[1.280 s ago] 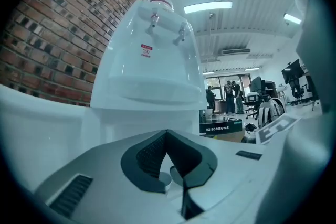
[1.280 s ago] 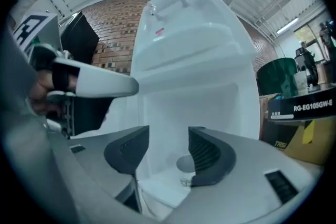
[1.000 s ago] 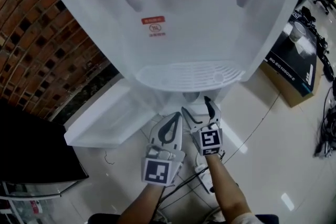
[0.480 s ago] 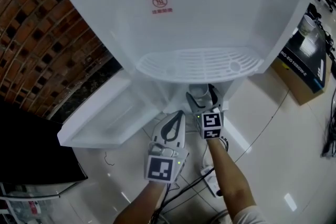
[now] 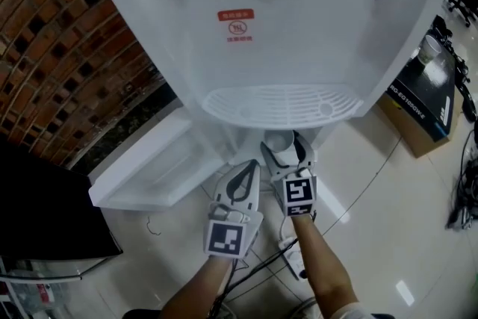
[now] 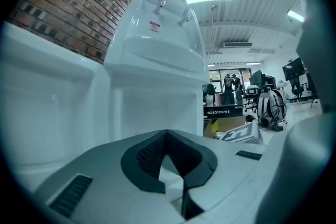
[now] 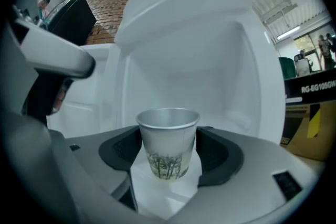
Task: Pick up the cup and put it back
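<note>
The right hand-held gripper [image 5: 281, 148] has just been closing its jaws on the cup [image 7: 168, 144], and its pads now meet the cup's sides just under the rim. The cup stands upright on the white floor of the open compartment below the drip tray [image 5: 284, 104] of the dispenser [image 5: 299, 26]. The grip appears made; the lift is judged to be the step in hand. The left hand-held gripper [image 5: 252, 165] waits beside the right one, jaws pressed together, empty.

In the head view the drip tray overhangs the cup and both taps are cut off. Whether the cup holds liquid cannot be made out.
</note>
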{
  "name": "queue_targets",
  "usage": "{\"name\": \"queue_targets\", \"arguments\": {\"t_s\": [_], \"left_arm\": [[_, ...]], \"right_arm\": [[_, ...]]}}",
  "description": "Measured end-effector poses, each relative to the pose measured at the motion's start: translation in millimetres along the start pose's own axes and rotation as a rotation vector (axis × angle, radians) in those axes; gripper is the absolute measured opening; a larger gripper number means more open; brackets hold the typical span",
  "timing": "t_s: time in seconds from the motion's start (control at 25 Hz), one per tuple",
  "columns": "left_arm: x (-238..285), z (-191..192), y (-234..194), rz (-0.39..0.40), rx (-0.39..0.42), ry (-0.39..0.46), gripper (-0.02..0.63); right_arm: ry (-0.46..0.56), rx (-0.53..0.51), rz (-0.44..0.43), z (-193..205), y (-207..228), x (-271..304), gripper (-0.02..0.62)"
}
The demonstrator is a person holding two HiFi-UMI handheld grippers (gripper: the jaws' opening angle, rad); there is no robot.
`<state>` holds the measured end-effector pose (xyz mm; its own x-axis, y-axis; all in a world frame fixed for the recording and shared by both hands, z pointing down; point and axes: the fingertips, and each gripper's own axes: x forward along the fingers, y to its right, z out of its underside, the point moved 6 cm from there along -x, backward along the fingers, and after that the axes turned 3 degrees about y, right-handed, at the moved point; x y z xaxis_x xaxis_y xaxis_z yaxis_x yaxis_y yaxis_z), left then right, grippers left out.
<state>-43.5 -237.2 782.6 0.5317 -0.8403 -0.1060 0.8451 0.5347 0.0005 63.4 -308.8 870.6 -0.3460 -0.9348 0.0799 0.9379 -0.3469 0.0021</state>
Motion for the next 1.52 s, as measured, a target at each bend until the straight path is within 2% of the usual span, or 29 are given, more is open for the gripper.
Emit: {"name": "queue_targets", "arguments": {"t_s": [0.24,0.44,0.68,0.92,1.0,1.32,1.52], "left_arm": [[-11,-34,8,0.018,0.041,0.002,0.005],[-21,-63,8,0.000,0.031,0.015,0.005],[-18,-102,8,0.001,0.073,0.113,0.005],[-19,-137,12,0.012,0.080,0.146,0.005],[-22,-153,14,0.018,0.082,0.122,0.005],[-46,-247,11,-0.012,0.090,0.051,0.005],[-63,-314,9,-0.051,0.086,0.074,0.005]], "right_arm": [[0.023,0.015,0.028,-69,-24,-63,0.331],[0.016,0.003,0.033,-122,-39,-99,0.331],[0.042,-0.036,0.023,-163,-48,-115,0.331],[0.081,-0.030,0.023,-201,-46,-117,0.331],[0.068,-0.020,0.024,-217,-48,-121,0.331],[0.026,-0.007,-0.010,-306,-76,-136,0.331],[0.032,-0.004,-0.043,-366,-98,-154,0.330]]}}
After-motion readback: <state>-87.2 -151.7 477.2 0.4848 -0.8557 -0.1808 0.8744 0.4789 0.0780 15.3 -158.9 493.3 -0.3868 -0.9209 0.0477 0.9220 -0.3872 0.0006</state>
